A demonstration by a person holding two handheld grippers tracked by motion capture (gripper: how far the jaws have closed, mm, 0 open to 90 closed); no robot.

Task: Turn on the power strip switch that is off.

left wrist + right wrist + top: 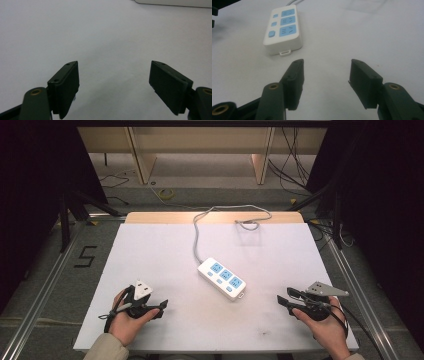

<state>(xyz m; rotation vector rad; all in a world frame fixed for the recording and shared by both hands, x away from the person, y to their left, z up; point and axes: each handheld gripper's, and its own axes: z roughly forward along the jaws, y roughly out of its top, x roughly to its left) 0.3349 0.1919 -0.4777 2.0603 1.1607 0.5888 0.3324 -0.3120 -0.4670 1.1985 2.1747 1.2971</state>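
A white power strip [221, 278] with three blue sockets lies in the middle of the white table, its grey cable [200, 232] running toward the far edge. In the right gripper view the power strip [283, 29] sits ahead and to the left. My left gripper [161, 307] rests near the front left of the table, held in a hand, jaws wide apart with nothing between them. The same left gripper [113, 72] stands open over bare table in its own view. My right gripper [283, 300] lies at the front right, pointing left; the right gripper [326, 68] is open and holds nothing.
The white table top [150, 255] ends in a wooden strip [150, 217] at the far side. A loop of cable [248, 224] lies at the back edge. Metal rails [45, 285] run along both sides on the floor, and wooden furniture legs [142, 160] stand beyond.
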